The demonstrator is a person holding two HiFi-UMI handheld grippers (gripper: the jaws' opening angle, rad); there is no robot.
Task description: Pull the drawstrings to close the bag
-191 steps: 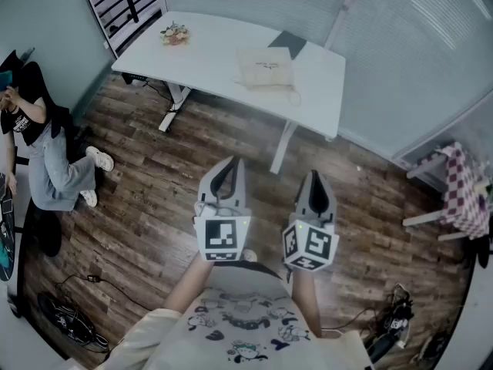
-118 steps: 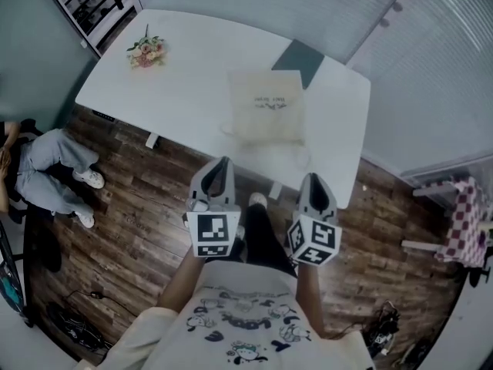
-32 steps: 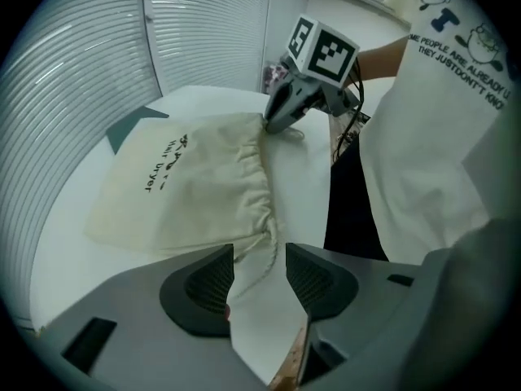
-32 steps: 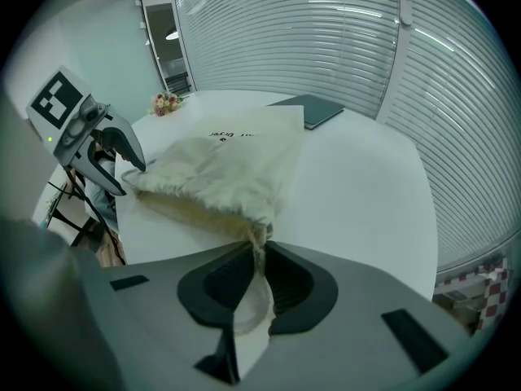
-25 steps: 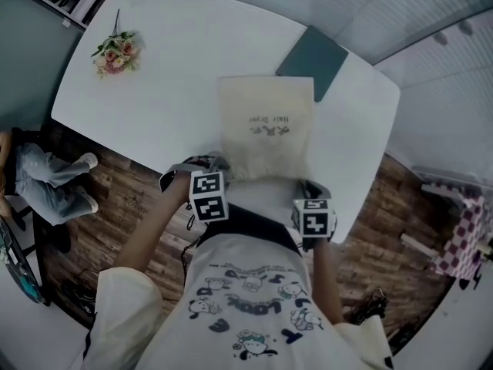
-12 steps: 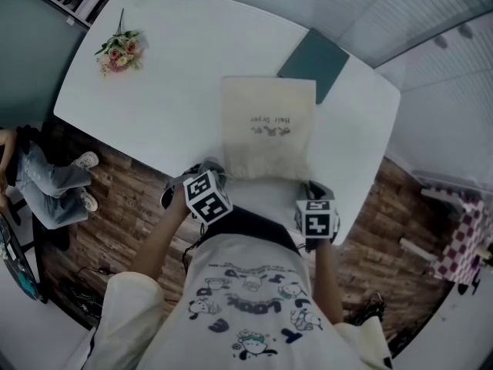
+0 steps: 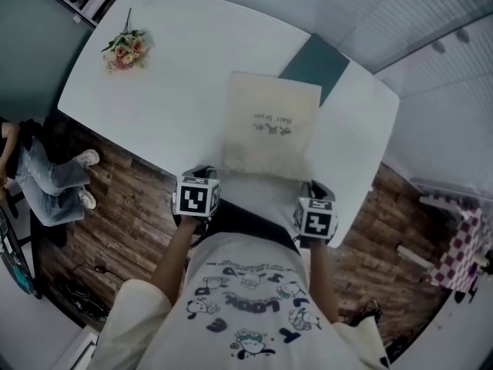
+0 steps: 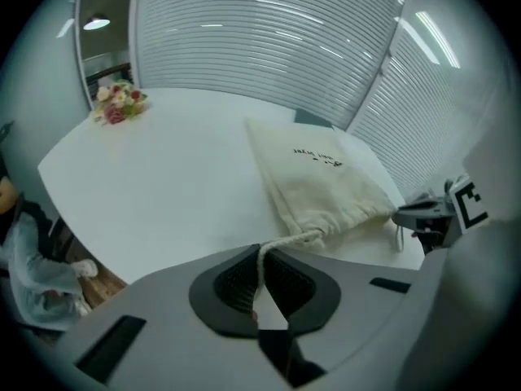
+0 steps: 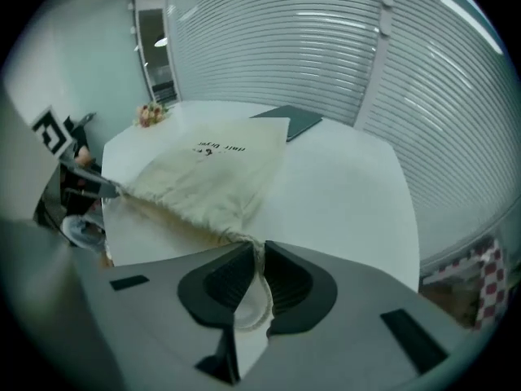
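Observation:
A cream drawstring bag (image 7: pixel 269 126) lies flat on the white table (image 7: pixel 177 91), its gathered mouth toward the near edge. My left gripper (image 7: pixel 202 173) sits at the mouth's left corner, shut on the left drawstring (image 8: pixel 286 240), which runs taut from the bag (image 8: pixel 317 177) into the pads. My right gripper (image 7: pixel 312 186) is at the mouth's right corner, shut on the right drawstring (image 9: pixel 259 293), whose loop hangs behind the pads next to the bag (image 9: pixel 207 177). Each gripper view shows the other gripper across the mouth: the right gripper (image 8: pixel 425 217), the left gripper (image 9: pixel 88 184).
A small flower bunch (image 7: pixel 123 50) lies at the table's far left. A dark teal folder (image 7: pixel 314 62) sits beyond the bag, partly under it. White blinds run behind the table. A seated person's legs (image 7: pixel 46 183) are on the wooden floor at left.
My left gripper went from open at the bag's left corner to shut on the left drawstring and turned slightly. The right gripper has kept its hold and place.

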